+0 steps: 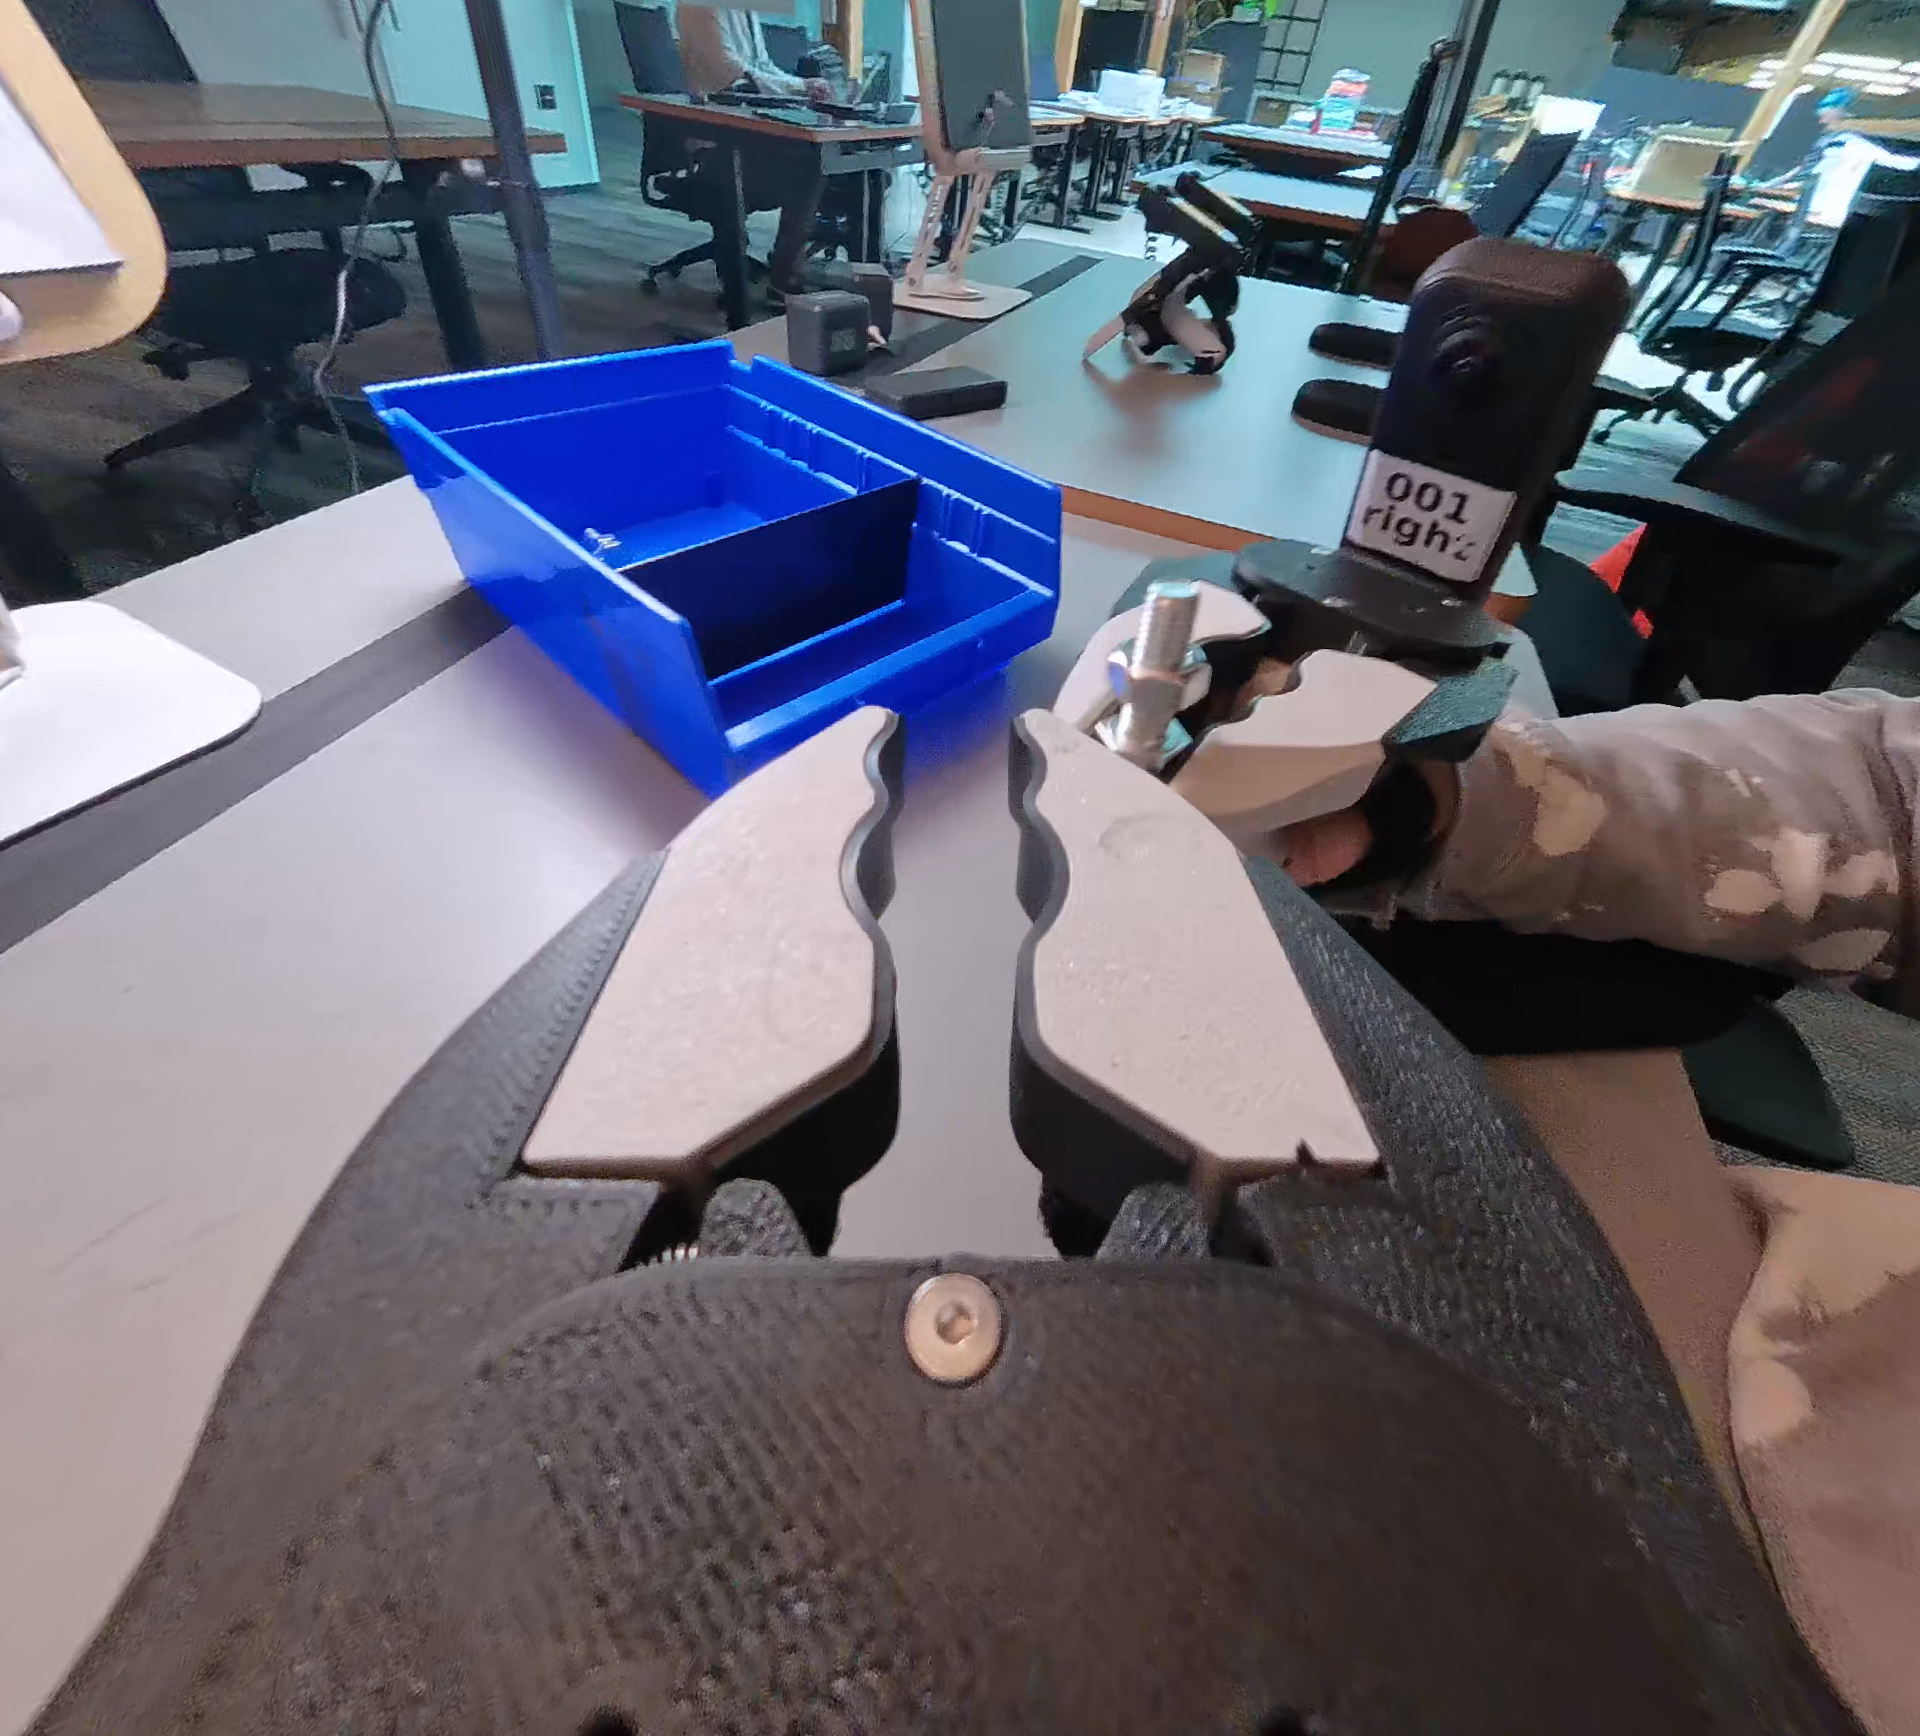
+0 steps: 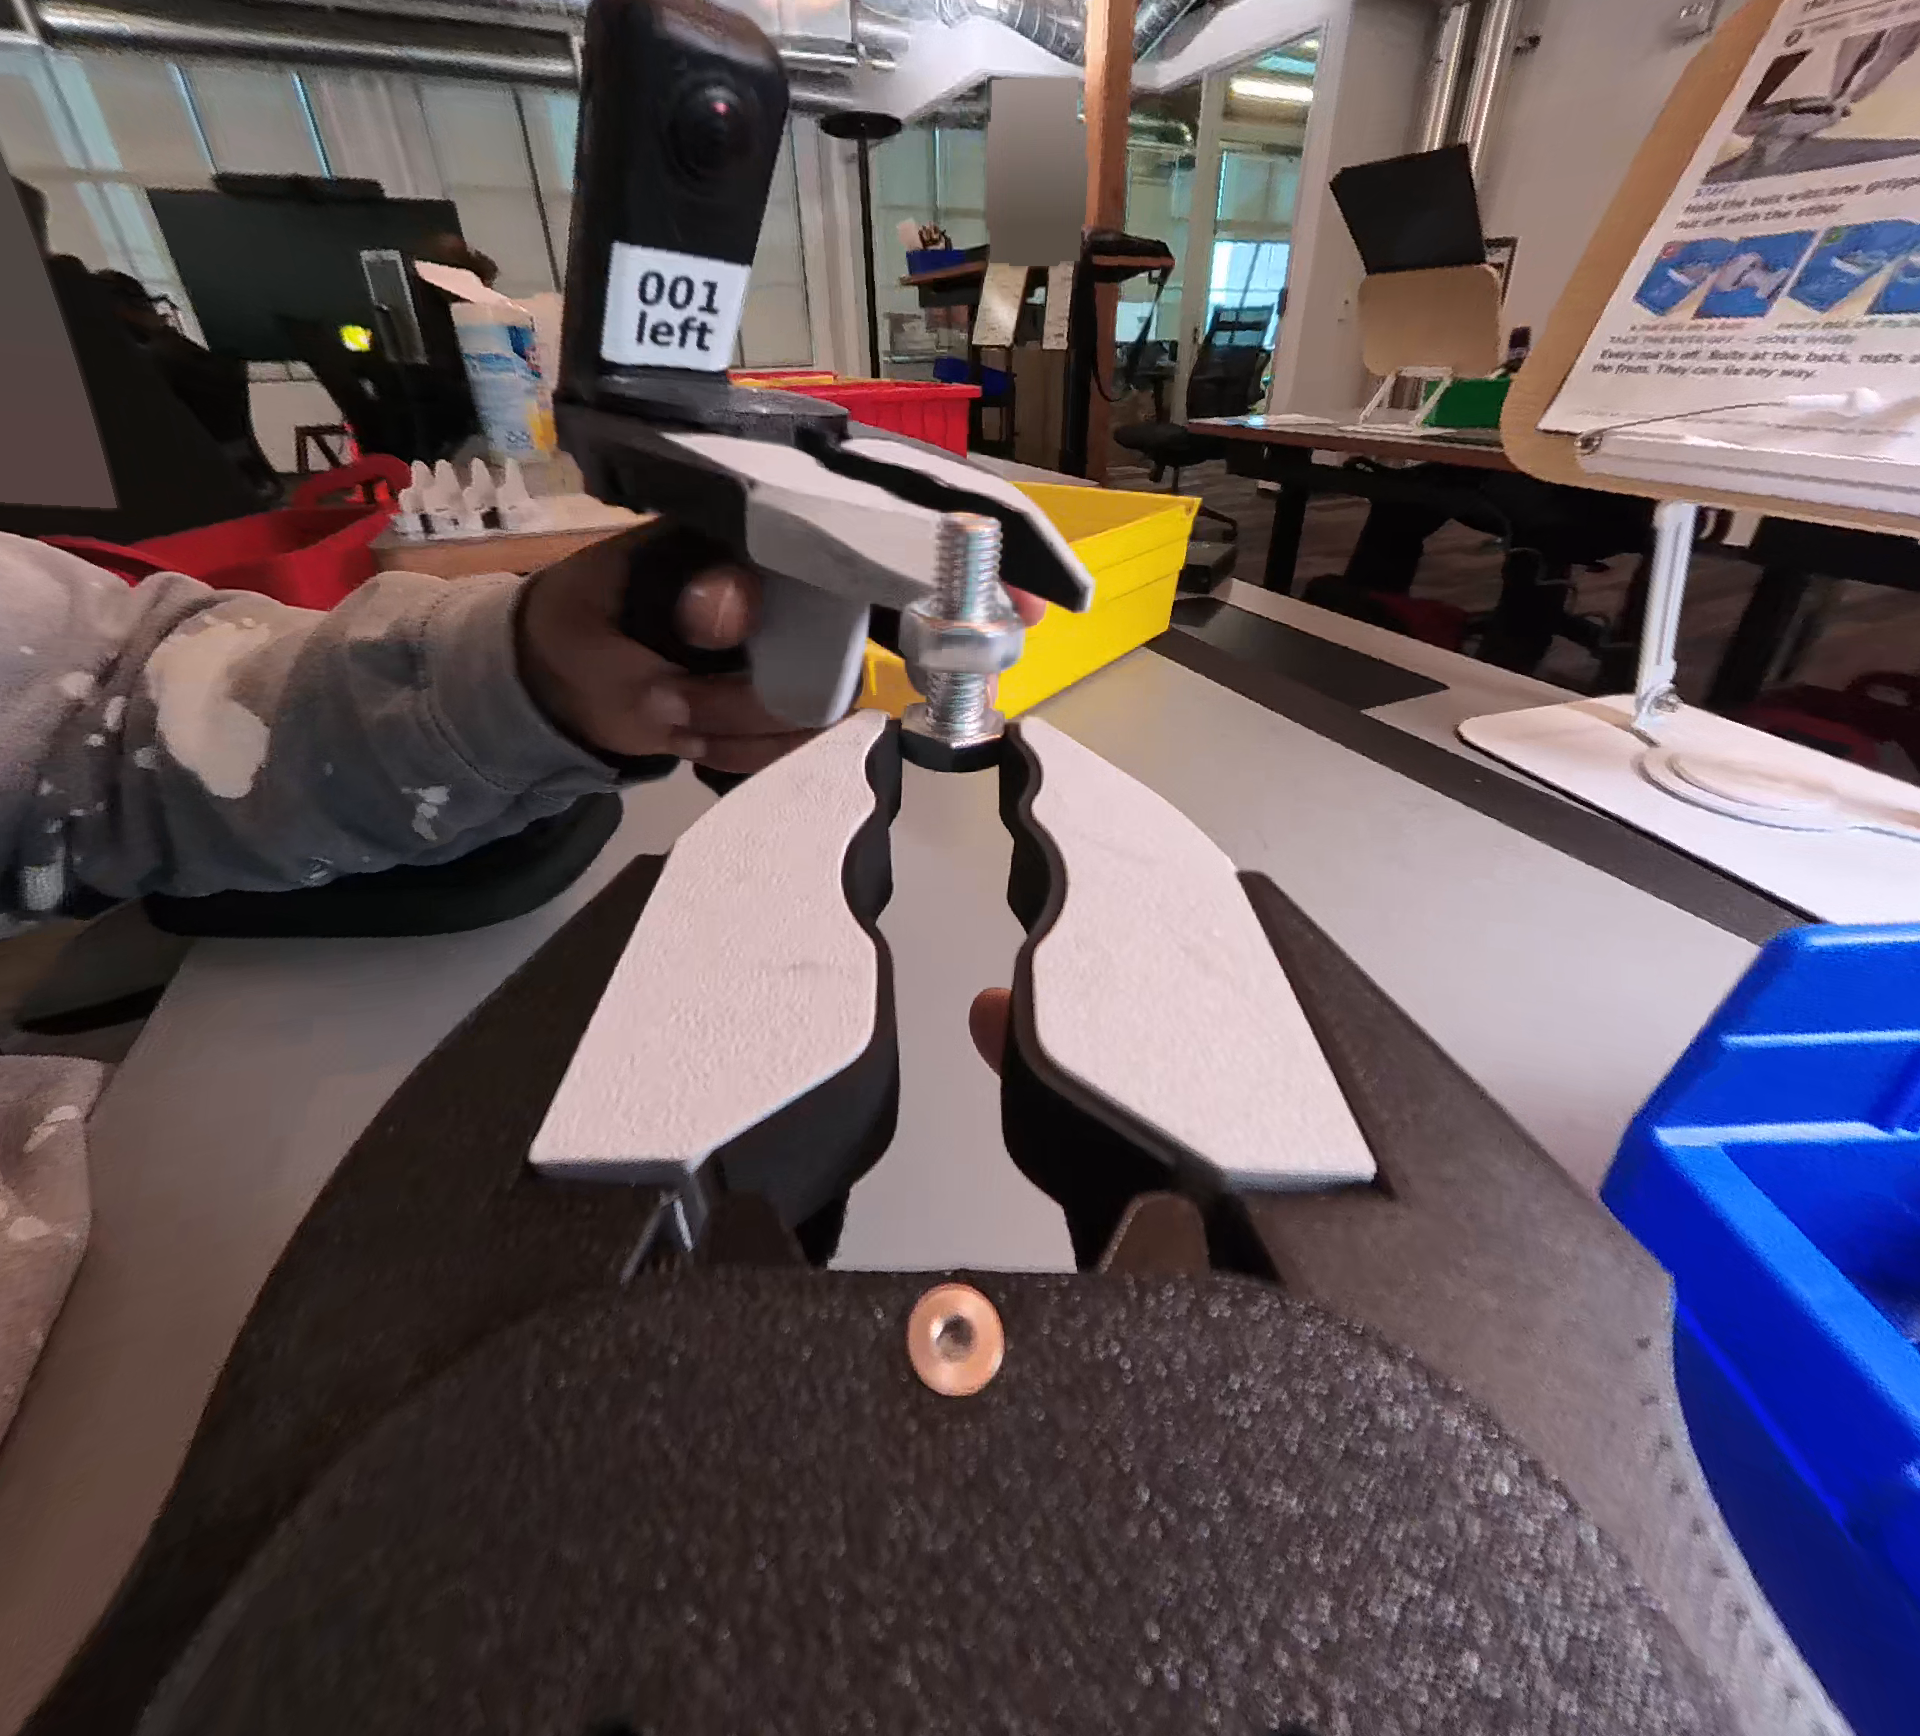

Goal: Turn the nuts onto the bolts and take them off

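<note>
Each gripper [image 1: 954, 741] has pale grey fingers [image 1: 748, 938] on textured black bodies; sleeves [image 1: 1683, 813] are paint-splotched grey.

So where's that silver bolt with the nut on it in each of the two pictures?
Left wrist view: the bolt stands upright right of centre, held in the right gripper, just beyond the left gripper's own right fingertip.
Right wrist view: the bolt is at centre, its head between the right gripper's fingertips, the nut partway up.
Shared landmark: the blue bin, seen at the right edge in the right wrist view.

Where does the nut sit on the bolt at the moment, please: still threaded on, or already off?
Still on. The nut sits about midway along the upright bolt, threads showing above and below it; the right gripper clamps the bolt's head.
</note>
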A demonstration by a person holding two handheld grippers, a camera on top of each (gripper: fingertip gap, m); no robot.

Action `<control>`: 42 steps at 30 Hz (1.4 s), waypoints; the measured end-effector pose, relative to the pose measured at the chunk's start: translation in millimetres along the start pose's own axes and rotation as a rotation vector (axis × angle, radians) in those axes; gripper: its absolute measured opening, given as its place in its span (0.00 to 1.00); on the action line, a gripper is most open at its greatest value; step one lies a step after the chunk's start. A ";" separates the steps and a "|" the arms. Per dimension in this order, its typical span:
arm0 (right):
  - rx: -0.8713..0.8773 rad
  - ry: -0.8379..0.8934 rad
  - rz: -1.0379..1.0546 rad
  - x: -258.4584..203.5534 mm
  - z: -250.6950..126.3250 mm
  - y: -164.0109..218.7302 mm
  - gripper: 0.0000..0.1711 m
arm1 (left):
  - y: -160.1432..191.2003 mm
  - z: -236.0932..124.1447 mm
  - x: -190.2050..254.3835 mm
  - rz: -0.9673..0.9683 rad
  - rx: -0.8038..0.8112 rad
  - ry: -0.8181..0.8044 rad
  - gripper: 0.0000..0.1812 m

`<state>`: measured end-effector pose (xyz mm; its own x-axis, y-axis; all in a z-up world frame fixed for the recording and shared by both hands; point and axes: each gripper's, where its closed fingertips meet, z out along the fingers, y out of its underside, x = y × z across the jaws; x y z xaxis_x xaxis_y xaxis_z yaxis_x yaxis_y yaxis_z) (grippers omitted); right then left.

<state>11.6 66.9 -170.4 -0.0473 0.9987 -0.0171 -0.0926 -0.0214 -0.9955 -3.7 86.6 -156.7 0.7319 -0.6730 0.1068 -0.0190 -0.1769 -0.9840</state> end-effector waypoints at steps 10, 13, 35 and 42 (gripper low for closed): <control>-0.033 0.021 -0.020 -0.2 3.4 5.0 0.10 | 0.2 4.5 23.1 -0.022 0.001 0.113 0.23; -0.024 0.029 -0.013 1.8 2.1 3.8 0.10 | 1.5 3.6 11.1 -0.022 -0.011 0.040 0.12; -0.033 0.029 -0.016 2.2 2.3 5.9 0.10 | 0.7 2.6 17.1 -0.046 0.001 0.109 0.22; -0.016 0.020 -0.017 1.7 0.7 3.1 0.10 | 4.5 4.0 5.3 -0.028 -0.023 0.023 0.12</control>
<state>10.5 68.4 -173.5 -0.0256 0.9997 -0.0016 -0.0775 -0.0036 -0.9970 2.9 85.1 -161.1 0.7165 -0.6838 0.1381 -0.0146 -0.2126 -0.9770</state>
